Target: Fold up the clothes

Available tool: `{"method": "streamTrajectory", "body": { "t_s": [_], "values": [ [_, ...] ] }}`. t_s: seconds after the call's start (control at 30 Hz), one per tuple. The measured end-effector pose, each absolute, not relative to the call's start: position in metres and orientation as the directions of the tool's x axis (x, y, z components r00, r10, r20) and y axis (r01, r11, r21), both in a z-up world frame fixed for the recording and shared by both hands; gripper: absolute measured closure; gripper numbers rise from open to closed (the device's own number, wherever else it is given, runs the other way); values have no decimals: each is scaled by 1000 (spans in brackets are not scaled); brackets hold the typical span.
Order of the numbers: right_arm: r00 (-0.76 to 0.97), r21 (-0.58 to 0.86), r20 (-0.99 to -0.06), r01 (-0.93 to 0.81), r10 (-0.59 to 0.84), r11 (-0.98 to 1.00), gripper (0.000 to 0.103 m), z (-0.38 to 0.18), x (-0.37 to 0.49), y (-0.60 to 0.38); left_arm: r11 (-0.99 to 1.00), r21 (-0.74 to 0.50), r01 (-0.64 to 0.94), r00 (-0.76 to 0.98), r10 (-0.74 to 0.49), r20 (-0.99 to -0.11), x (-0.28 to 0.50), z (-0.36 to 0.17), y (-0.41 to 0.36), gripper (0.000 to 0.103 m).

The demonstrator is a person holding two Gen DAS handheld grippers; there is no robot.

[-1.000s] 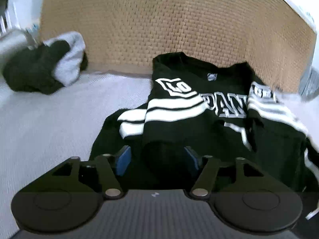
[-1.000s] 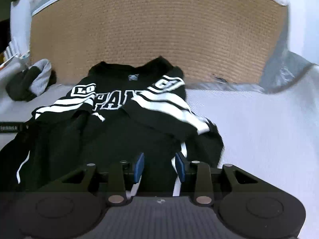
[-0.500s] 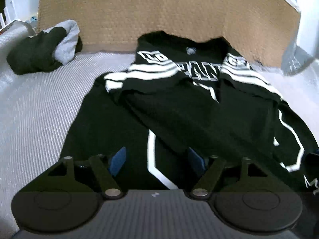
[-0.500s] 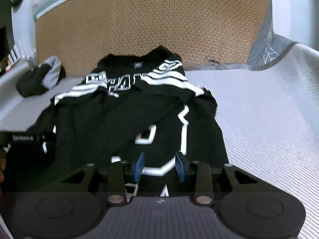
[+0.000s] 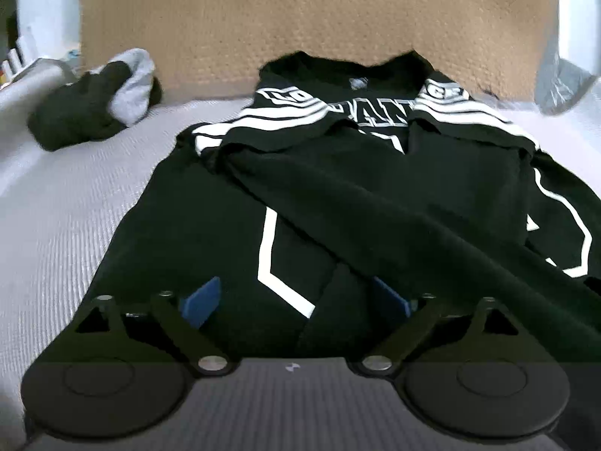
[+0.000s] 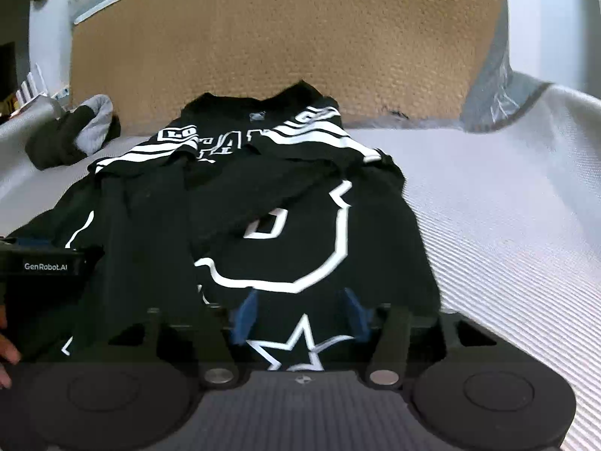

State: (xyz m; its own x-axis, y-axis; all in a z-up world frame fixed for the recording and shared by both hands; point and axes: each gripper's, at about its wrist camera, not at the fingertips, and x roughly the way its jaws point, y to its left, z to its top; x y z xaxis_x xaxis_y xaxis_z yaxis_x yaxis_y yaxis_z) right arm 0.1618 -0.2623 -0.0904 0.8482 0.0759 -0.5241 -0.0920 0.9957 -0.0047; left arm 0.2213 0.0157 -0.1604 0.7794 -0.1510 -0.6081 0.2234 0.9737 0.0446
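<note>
Item: black jersey, sleeves crossed over its body, lying on grey bedcover before wicker headboard. Left gripper, right gripper: jaws opening, cloth between, pads clear. Risk: hem snags a pad, dragging the fold askew

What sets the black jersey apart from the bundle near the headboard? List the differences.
The black jersey lies spread out with its sleeves folded in; the dark bundle sits crumpled in a heap. The jersey carries white stripes and lettering; the bundle shows plain grey fabric. The jersey looks far larger. Both rest on the white bed.
</note>
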Motion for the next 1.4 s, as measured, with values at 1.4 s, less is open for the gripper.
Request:
{"method": "streamTrajectory", "body": {
  "t_s": [1.4],
  "values": [
    [877, -36, -477, -93, 65, 995, 27, -103, 174, -261, 977, 46, 209, 842, -156, -516, 227, -180, 13, 0]
  ]
}}
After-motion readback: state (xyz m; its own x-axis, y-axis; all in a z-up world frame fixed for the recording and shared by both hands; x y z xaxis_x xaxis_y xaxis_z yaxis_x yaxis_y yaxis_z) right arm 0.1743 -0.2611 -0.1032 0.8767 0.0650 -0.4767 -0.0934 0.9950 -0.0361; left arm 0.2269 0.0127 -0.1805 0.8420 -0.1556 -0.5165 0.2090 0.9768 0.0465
